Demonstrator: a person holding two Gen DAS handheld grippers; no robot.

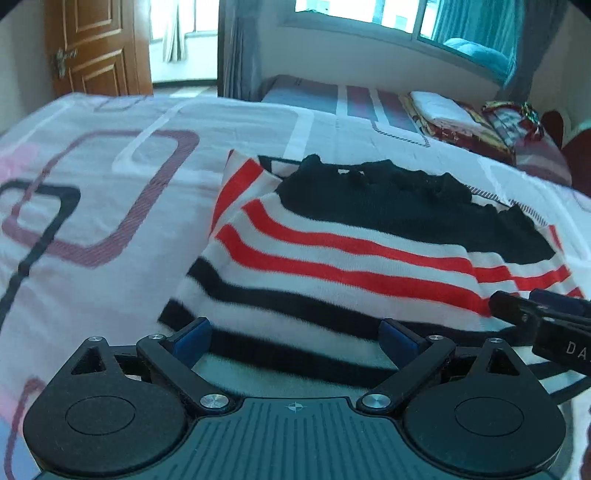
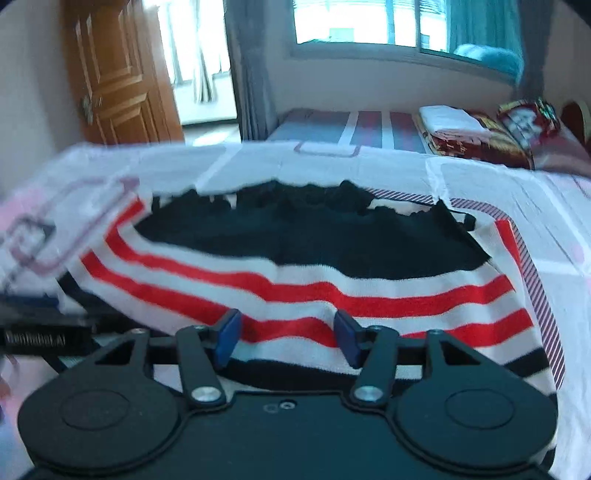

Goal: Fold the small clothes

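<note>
The red, white and black striped knit sweater [image 1: 332, 258] fills mid-frame on the patterned bedsheet [image 1: 110, 184], directly ahead of both spread-jawed, empty grippers, left gripper [image 1: 295, 341] and right gripper [image 2: 286, 338].

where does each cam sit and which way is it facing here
Left wrist: on the left tool, looking forward and down over the striped sweater on the bed sheet; its open blue pads show, and the right tool enters at right.
Right wrist: on the right tool, facing the same sweater; its parted pads show, the left tool at left.
Shared: sweater, door, window, folded bedding.
</note>
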